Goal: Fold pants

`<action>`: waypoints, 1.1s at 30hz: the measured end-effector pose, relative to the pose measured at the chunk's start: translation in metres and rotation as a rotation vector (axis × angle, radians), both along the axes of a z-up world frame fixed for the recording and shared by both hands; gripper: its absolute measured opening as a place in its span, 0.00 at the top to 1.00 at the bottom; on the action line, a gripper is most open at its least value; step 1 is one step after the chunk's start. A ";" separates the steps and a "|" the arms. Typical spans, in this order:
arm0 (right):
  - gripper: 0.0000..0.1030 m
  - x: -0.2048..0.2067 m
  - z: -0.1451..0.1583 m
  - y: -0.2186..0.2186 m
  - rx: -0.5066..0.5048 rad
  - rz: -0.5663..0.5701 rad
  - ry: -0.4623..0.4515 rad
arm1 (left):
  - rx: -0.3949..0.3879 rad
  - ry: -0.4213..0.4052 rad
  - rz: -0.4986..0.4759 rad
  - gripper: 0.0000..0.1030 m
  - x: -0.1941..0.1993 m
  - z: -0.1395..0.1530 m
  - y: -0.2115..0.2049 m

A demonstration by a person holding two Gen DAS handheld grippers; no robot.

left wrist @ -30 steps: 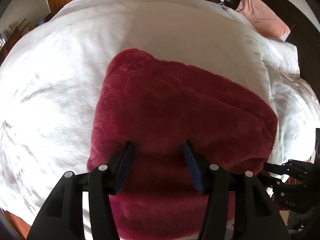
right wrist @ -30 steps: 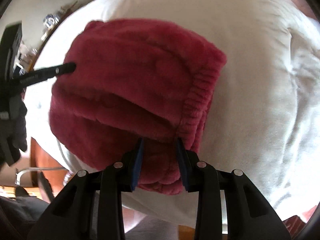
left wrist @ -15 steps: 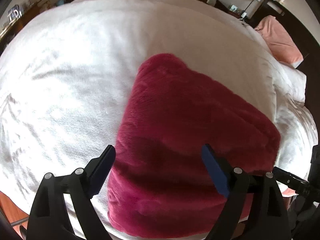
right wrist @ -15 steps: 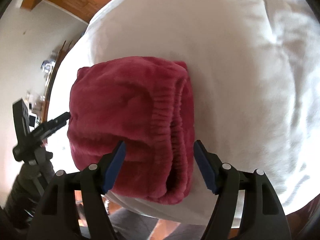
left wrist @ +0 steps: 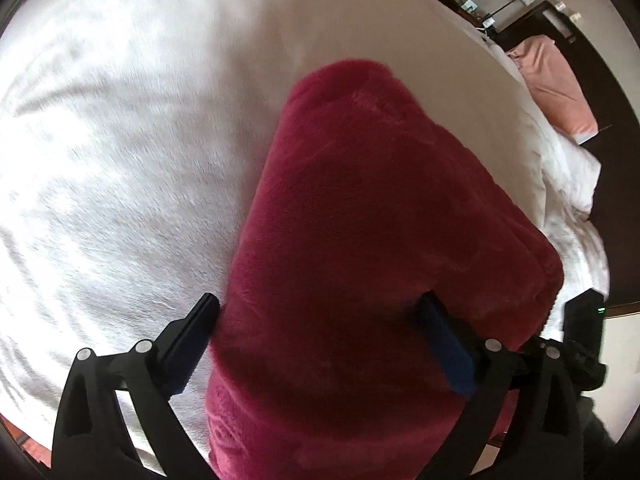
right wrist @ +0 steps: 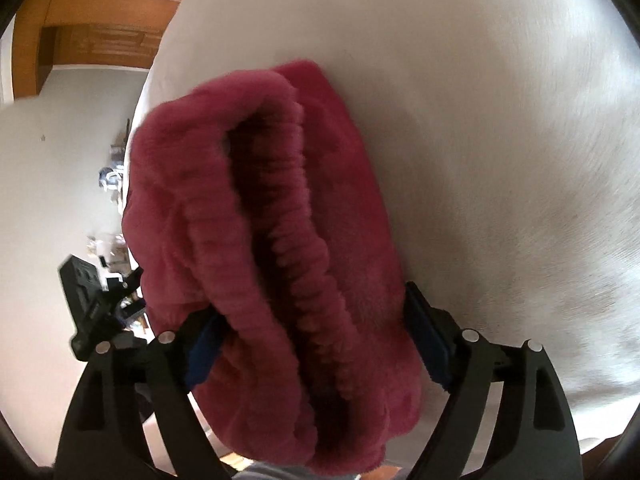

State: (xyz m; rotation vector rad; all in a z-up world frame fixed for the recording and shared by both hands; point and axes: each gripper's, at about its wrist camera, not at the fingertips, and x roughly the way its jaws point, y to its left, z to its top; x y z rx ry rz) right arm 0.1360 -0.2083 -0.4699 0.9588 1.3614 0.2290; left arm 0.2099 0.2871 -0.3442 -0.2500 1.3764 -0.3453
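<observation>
Dark red fleece pants lie folded in a thick bundle near the edge of a white bed. My left gripper points steeply down over the bundle's near end. Its jaws are opening, with the fabric between them and the left fingertip at the bundle's side edge. In the right wrist view the pants show their ribbed elastic waistband. My right gripper straddles that end. Its jaws are opening too, and the bundle fills the gap.
A pink pillow and white bedding lie at the head of the bed, with a dark nightstand beyond. Wooden furniture and a cluttered shelf stand past the bed edge.
Both grippers were pinched on the pants and have spread wide, letting the fabric go. Both have sunk closer to the bundle and rolled, so the pants now look larger.
</observation>
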 end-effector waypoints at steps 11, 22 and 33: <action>0.40 0.000 -0.002 -0.005 0.076 -0.009 0.008 | -0.221 0.087 0.010 0.25 -0.002 -0.011 0.026; 0.55 0.013 0.053 0.020 -0.065 0.081 -0.062 | -0.200 0.054 -0.012 0.56 -0.007 0.015 0.031; 0.56 0.019 0.115 0.021 -0.042 0.140 -0.230 | -0.220 -0.090 0.072 0.59 -0.035 0.074 0.060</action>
